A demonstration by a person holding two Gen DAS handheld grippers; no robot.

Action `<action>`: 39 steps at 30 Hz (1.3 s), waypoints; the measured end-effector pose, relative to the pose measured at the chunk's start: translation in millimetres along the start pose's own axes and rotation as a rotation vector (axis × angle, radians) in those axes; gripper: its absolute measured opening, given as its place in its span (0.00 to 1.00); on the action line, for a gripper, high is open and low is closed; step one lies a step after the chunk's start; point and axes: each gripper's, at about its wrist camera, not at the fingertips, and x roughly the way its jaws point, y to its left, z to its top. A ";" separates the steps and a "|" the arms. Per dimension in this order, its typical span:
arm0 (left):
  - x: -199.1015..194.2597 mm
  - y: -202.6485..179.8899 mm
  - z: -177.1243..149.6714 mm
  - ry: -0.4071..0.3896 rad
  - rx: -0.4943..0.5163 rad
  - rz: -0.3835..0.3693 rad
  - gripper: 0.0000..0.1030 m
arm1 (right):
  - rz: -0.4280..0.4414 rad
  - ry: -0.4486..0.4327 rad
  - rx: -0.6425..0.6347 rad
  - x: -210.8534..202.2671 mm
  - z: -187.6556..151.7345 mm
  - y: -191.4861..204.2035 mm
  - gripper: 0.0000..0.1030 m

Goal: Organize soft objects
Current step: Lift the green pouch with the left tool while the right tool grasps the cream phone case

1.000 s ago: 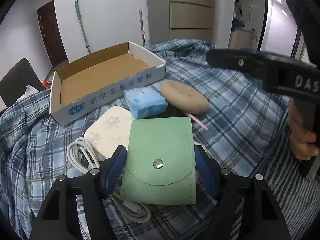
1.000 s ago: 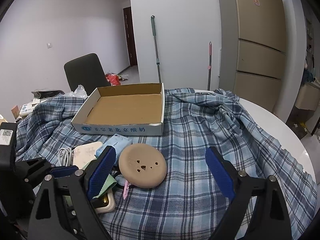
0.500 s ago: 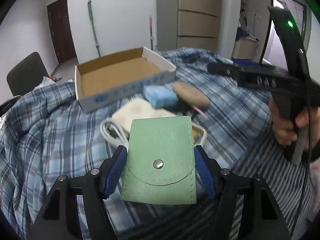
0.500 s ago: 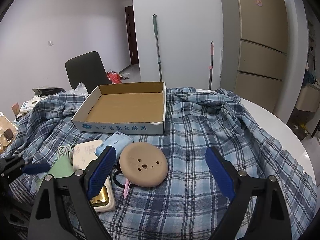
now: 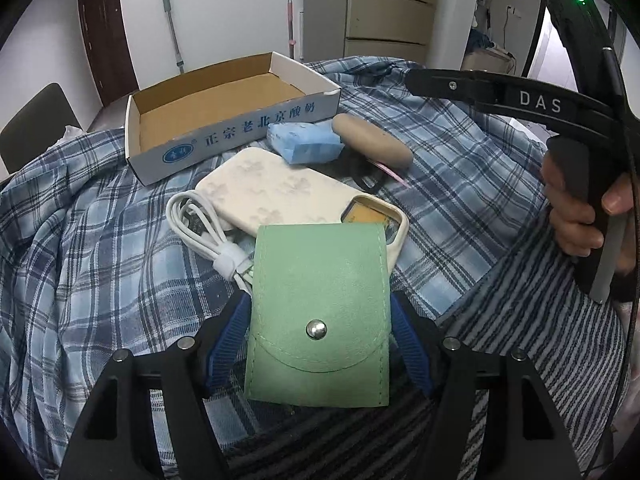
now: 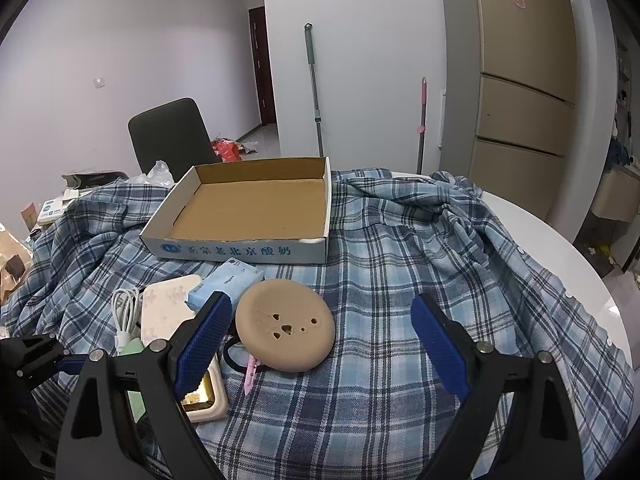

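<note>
Covering the round table point(image 6: 560, 240), the plaid cloth point(image 6: 400, 260) lies bare and open to the right of the tan disc point(image 6: 285, 325), while the cardboard tray point(image 6: 256, 245) sits toward the far edge with its printed wall facing the clutter. Left gripper point(image 5: 320, 336) pinches the green pouch point(image 5: 320, 300) by its side edges above the cream case point(image 5: 264, 188) and white cable point(image 5: 208, 232), long axis pointing toward the tray, snap flap nearest the camera. Right gripper point(image 6: 320, 344) hangs spread wide and holds nothing.

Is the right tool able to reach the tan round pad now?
Probably yes. The right tool is open and empty, and the tan round pad lies on the plaid cloth just ahead, near its left finger, uncovered.
</note>
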 end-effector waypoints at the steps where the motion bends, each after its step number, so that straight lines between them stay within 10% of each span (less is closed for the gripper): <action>1: 0.7 -0.3 0.3 0.001 0.001 0.001 0.70 | 0.000 0.001 -0.001 0.2 -0.3 0.4 0.88; 12: 1.0 8.0 -1.5 0.003 -0.053 -0.030 0.68 | 0.000 0.005 -0.005 0.5 0.0 0.0 0.88; 26: -82.4 24.8 -3.7 -0.497 -0.096 0.234 0.68 | 0.129 0.000 -0.011 -15.2 -2.3 9.9 0.88; 39: -105.0 45.3 -20.4 -0.601 -0.210 0.275 0.68 | 0.178 0.192 -0.253 14.8 -21.1 106.0 0.75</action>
